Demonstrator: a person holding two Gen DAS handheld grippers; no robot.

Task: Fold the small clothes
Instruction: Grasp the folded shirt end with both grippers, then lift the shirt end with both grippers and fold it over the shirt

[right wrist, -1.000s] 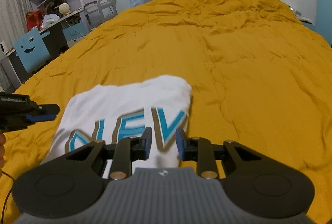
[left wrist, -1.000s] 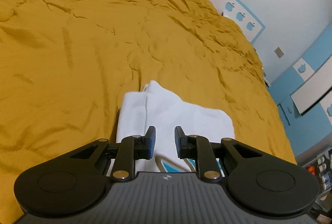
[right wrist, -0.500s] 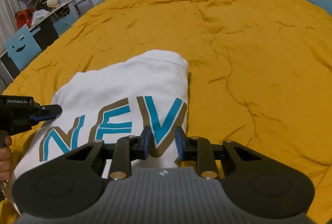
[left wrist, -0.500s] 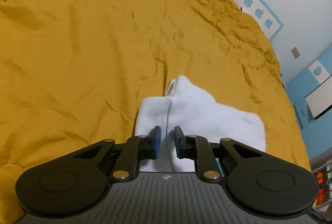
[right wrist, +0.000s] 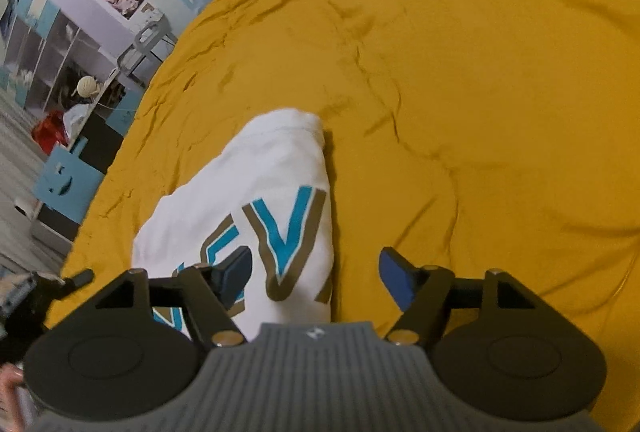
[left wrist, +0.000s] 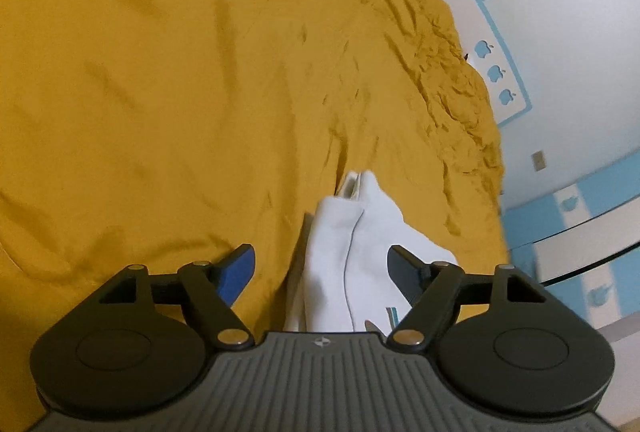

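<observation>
Left gripper (left wrist: 322, 266): hovering low over the bed with its jaws spread wide apart, gripping nothing; the blue-padded finger is hanging over bare bedspread, the other finger over the white cloth
Right gripper (right wrist: 314, 274): jaws standing wide apart too, holding nothing; one finger is overlapping the printed letters, the other is sitting over bare yellow cloth
White T-shirt (right wrist: 256, 200): lying folded on the bedspread, reaching away from the right gripper, with teal letters edged in olive facing up, a large V the clearest; in the left wrist view (left wrist: 344, 256) it is showing a plain white side with a seam running along it, passing between the open fingers
Bedspread (left wrist: 180, 92): mustard yellow, wrinkled, covering the whole bed under the shirt
Left gripper seen from the right wrist view: a dark blurred shape is sitting at the left edge, beside the shirt's near end
Shelving unit (right wrist: 48, 48): standing along the wall beyond the bed's edge
</observation>
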